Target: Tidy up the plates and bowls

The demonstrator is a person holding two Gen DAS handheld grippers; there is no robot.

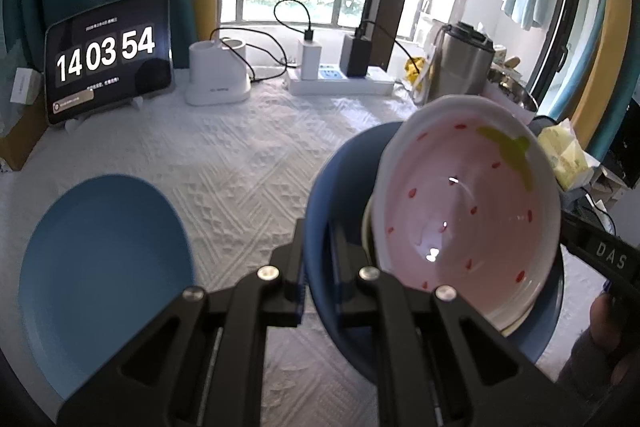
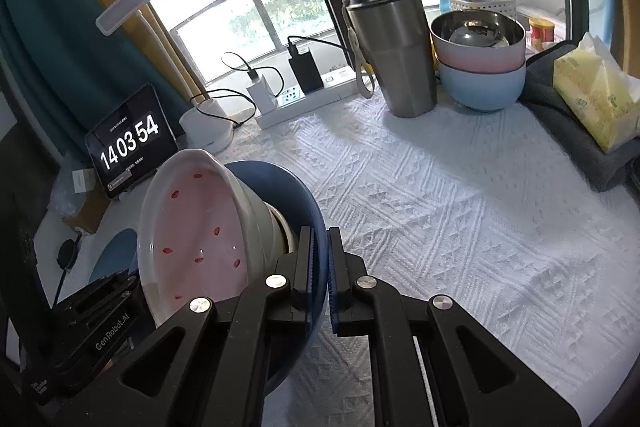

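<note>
A dark blue plate (image 1: pixel 344 163) is held tilted above the white tablecloth. My left gripper (image 1: pixel 318 247) is shut on its near rim. My right gripper (image 2: pixel 319 255) is shut on the same dark blue plate (image 2: pixel 276 179) at another part of the rim. A white bowl with a pink strawberry-patterned inside (image 1: pixel 468 211) leans with its foot against the plate's face and is tipped with it. In the right wrist view the bowl (image 2: pixel 200 227) hides much of the plate. A light blue plate (image 1: pixel 104 275) lies flat on the cloth at the left.
At the back stand a tablet clock (image 1: pixel 108 59), a white charging stand (image 1: pixel 218 75) and a power strip (image 1: pixel 340 83). A steel tumbler (image 2: pixel 396 55), stacked pink and blue bowls (image 2: pixel 480 67) and a tissue pack (image 2: pixel 596 95) on a grey towel fill the back right.
</note>
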